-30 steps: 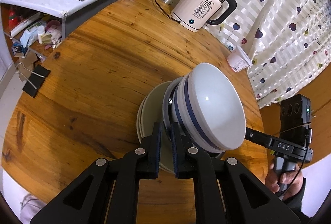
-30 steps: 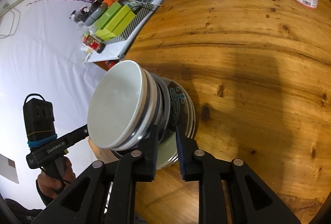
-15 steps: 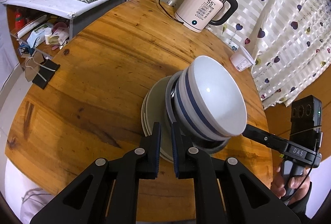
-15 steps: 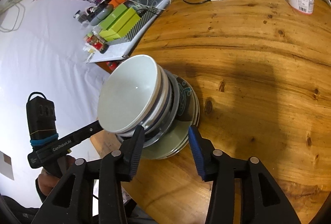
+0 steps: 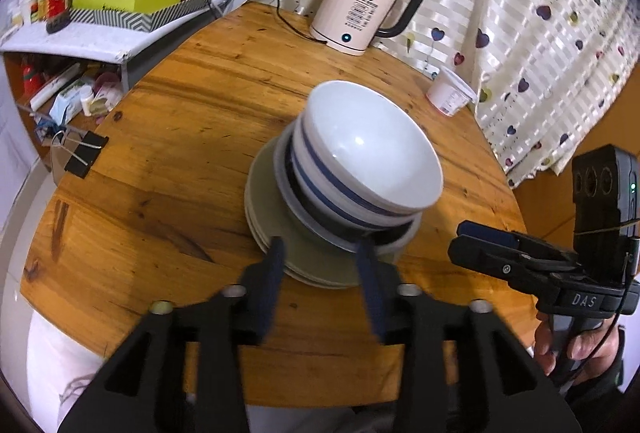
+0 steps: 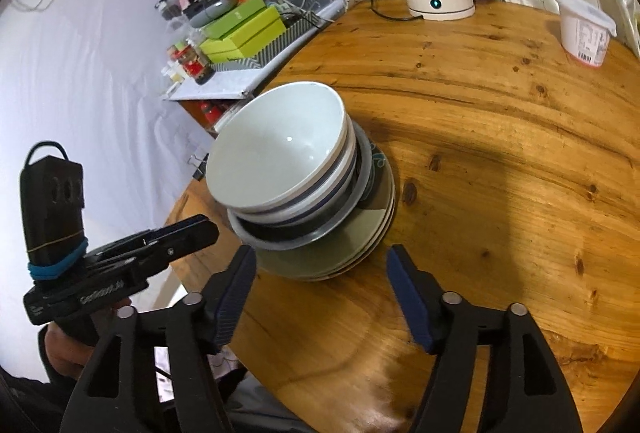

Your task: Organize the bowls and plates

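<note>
Stack: bowls (image 5: 372, 157) are nested on plates (image 5: 272, 229) at bench (image 5: 180, 137) centre.
Left gripper (image 5: 322, 265): jaws held apart, at stack's 6 o'clock.
Right gripper (image 6: 320, 269): jaws held apart, grasping nothing.
Kettle (image 5: 360, 19): at 12 o'clock.

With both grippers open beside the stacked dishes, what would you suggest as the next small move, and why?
Probably ease both grippers straight back from the stack. The left gripper and right gripper stand open, holding nothing, while the white bowl sits nested atop the plates on the wooden table. The stack looks finished; backing off slowly avoids nudging the plate rims.
</note>
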`<state>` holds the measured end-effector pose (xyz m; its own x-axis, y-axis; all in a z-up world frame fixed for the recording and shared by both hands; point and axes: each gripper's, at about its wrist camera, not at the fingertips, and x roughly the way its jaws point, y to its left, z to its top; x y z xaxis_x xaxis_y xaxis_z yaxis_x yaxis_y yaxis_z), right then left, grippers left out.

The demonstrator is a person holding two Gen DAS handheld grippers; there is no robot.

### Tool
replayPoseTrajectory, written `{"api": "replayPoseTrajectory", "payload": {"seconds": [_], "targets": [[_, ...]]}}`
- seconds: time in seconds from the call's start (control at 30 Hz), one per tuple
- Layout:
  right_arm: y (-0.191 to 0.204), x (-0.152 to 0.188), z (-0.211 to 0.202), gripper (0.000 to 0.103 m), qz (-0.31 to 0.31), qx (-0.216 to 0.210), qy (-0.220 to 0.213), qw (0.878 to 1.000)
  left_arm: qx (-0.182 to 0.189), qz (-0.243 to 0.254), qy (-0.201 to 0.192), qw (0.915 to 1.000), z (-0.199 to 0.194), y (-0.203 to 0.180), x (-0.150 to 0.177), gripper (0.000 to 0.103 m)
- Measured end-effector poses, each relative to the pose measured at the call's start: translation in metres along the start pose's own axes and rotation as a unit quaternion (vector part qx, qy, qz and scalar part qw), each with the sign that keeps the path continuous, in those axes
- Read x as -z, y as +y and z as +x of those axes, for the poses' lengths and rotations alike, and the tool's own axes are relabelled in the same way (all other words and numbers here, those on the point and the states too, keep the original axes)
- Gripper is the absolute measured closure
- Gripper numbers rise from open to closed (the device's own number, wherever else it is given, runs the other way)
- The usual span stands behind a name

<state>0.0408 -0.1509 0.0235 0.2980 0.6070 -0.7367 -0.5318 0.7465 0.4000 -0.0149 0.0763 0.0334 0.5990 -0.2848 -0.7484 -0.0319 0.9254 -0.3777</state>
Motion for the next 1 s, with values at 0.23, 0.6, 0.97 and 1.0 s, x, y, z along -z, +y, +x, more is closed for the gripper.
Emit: {"api": "replayPoseTrajectory", "payload": {"seconds": [0.23, 0.6, 0.97, 1.0], "targets": [[0.015, 0.009, -0.004, 0.025, -0.031, 0.032, -0.006, 0.999, -0.029, 0.026, -0.006, 0.9992, 0.002, -0.014, 0.004, 0.049], [0.037, 0.020, 0.001, 0.021, -0.086, 0.076, -0.006, 0.993, -0.075, 0.050, -0.001, 0.9959, 0.006, -0.025, 0.015, 0.048], [0.040, 0.022, 0.007, 0.020, -0.098, 0.093, -0.004, 0.991, -0.095, 0.056, -0.007, 0.9939, 0.011, -0.027, 0.017, 0.048], [0.040, 0.022, 0.008, 0.020, -0.098, 0.093, -0.004, 0.991, -0.091, 0.053, -0.007, 0.9944, 0.011, -0.026, 0.017, 0.048]]}}
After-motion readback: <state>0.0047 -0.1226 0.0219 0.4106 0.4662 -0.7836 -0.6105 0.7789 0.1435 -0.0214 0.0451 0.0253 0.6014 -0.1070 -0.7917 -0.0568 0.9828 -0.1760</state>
